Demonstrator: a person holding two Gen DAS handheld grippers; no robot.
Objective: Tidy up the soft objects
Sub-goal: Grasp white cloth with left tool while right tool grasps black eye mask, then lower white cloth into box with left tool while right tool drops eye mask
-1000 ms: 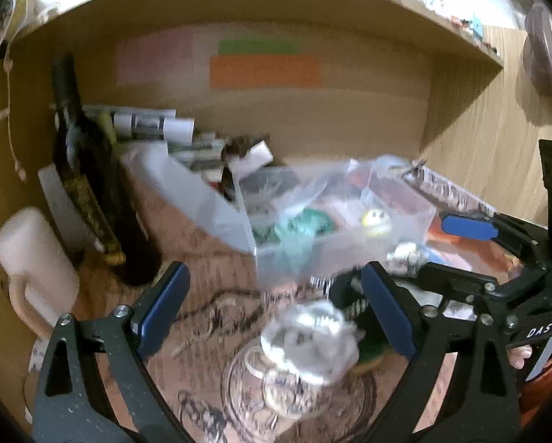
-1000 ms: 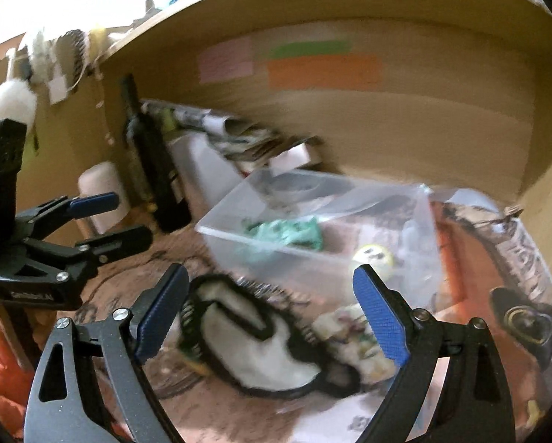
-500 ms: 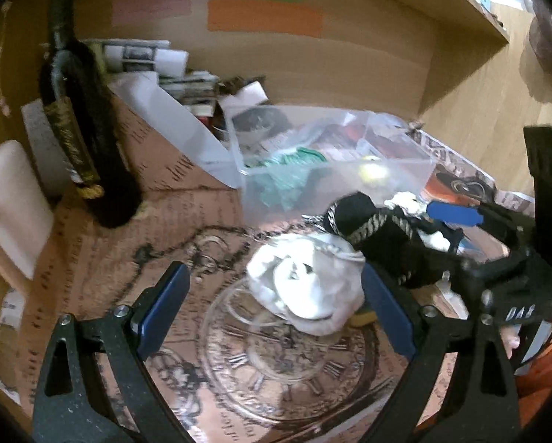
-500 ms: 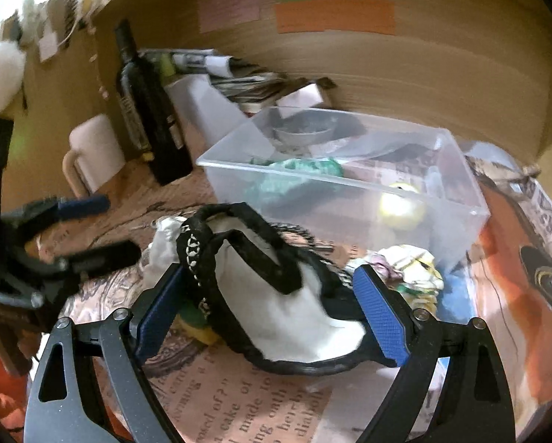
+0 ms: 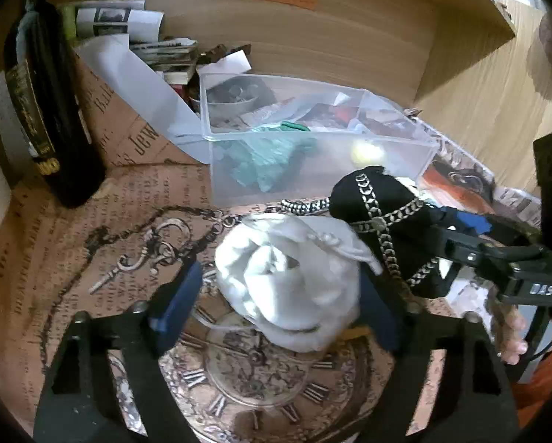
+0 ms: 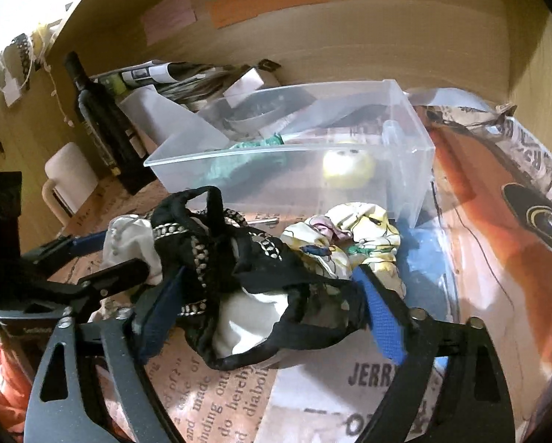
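Note:
A crumpled white cloth (image 5: 287, 280) lies on the printed table cover, between the open fingers of my left gripper (image 5: 279, 299). A black piece with silver chain trim (image 5: 383, 217) lies right of it, and my right gripper (image 6: 268, 299) stands open around it (image 6: 217, 258). A floral cloth (image 6: 350, 236) lies beside it on the right. Behind stands a clear plastic bin (image 5: 313, 140) holding a green cloth (image 5: 272, 162) and a yellow ball (image 6: 346, 164).
A dark bottle (image 5: 47, 110) stands at the left, a cream mug (image 6: 69, 177) beside it. Stacked papers (image 5: 165, 51) and a white lid (image 5: 143, 88) lie behind the bin. Wooden shelf walls close the back and right.
Both grippers have come down and forward over the cloths. The left now straddles the white cloth, the right straddles the black piece. Both jaws have narrowed somewhat.

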